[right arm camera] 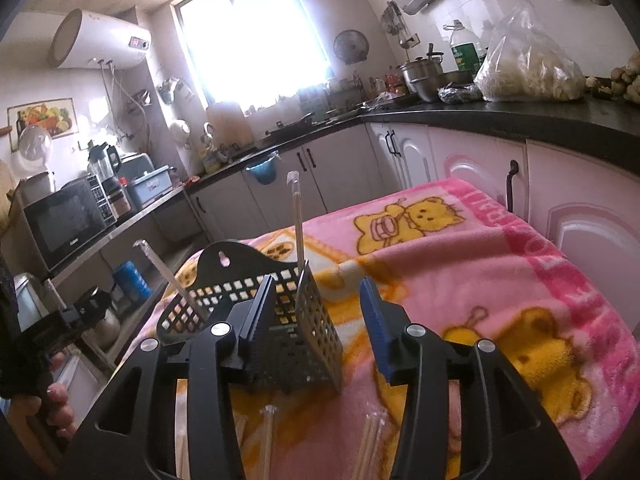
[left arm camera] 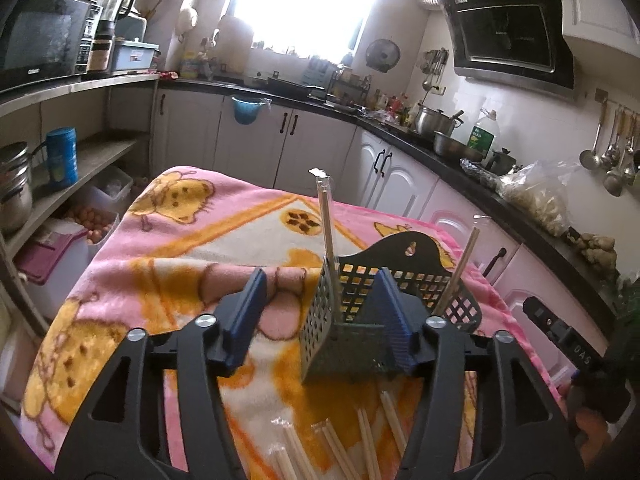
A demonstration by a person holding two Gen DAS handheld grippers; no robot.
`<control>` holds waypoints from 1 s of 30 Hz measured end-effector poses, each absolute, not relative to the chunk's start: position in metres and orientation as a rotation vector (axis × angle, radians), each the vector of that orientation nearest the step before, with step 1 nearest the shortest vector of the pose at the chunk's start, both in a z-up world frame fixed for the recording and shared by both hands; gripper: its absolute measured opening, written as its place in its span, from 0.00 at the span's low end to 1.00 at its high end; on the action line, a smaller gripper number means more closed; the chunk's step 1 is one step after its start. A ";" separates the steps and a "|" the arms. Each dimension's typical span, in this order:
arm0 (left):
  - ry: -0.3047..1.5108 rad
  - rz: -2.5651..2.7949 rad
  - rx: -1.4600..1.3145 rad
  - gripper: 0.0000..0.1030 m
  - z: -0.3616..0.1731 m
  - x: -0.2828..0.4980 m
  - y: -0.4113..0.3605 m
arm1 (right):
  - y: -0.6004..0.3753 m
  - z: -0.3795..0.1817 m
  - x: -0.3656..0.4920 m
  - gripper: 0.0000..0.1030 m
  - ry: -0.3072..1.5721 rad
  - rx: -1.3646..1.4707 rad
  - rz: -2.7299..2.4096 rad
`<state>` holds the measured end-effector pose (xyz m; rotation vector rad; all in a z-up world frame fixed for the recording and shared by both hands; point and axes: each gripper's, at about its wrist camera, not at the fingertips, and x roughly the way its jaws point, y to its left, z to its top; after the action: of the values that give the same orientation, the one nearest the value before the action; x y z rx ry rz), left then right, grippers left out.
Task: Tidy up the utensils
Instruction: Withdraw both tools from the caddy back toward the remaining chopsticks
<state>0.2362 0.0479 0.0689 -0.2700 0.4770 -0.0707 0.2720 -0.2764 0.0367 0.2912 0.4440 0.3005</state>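
A pink cartoon-bear blanket (left arm camera: 160, 264) covered the counter. On it stood a black perforated utensil basket (left arm camera: 400, 280), near the front edge. Two wrapped chopstick pairs stood inside it: one (left arm camera: 326, 220) upright at the divider, another (left arm camera: 460, 268) leaning outward at the far end. More wrapped chopsticks (left arm camera: 340, 448) lay loose on the blanket just before the basket. The left gripper (left arm camera: 324, 312) hovered with its fingers spread apart, holding nothing, the basket's corner between them. The right gripper (right arm camera: 316, 320) was likewise spread wide and empty, its left finger (right arm camera: 260, 316) in front of the basket.
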 end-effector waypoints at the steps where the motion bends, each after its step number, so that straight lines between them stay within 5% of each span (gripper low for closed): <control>1: 0.477 -0.071 -0.271 0.54 0.069 0.234 0.048 | -0.277 0.037 0.269 0.41 0.444 0.287 0.300; 13: 0.507 -0.069 -0.284 0.68 0.057 0.205 0.050 | -0.283 0.038 0.242 0.42 0.488 0.244 0.320; 30: 0.593 -0.058 -0.277 0.69 0.032 0.186 0.053 | -0.267 0.020 0.211 0.42 0.569 0.166 0.371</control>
<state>0.1858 0.0534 0.0320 -0.2769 0.5929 -0.0577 0.2107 -0.2668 0.0203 0.1656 0.5691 0.3715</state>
